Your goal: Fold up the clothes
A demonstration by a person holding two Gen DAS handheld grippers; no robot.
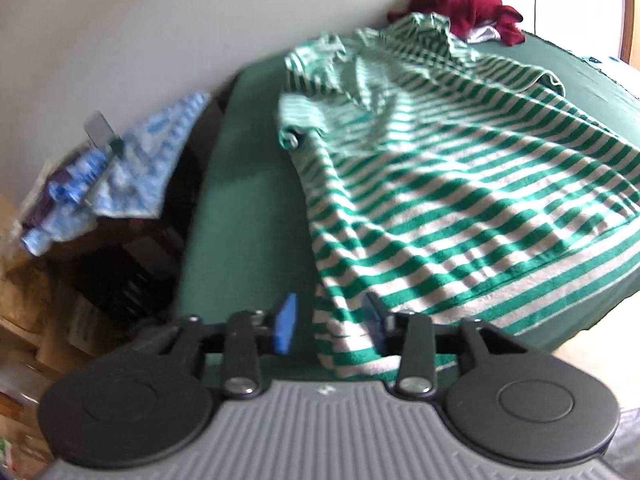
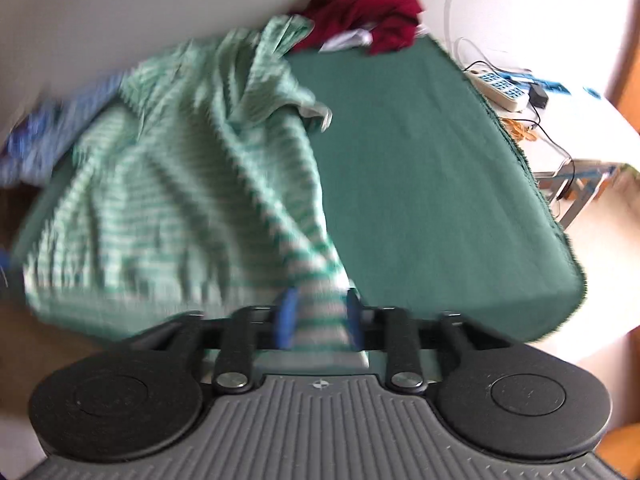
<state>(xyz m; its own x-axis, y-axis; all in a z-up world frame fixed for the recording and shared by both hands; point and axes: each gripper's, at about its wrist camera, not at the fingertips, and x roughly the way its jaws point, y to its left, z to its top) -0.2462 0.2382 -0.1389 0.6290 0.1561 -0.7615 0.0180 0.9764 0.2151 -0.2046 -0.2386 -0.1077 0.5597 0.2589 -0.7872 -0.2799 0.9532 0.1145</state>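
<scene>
- Daylight falls soft and even, with a washed-out white glare beyond the right edge of the green table cover (image 2: 420, 168)
- Motion blur smears the striped shirt (image 2: 168, 184) in the right wrist view; the left wrist view is sharper near the camera
- Soft shadows lie in the shirt's folds
- Fisheye bending curves the cover's edges, and the corners go dark

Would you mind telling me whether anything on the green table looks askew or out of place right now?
The striped shirt lies rumpled and skewed, its near hem spilling over the table's front edge between both grippers' open jaws. A dark red garment sits bunched at the far end. Nothing looks damaged.
</scene>
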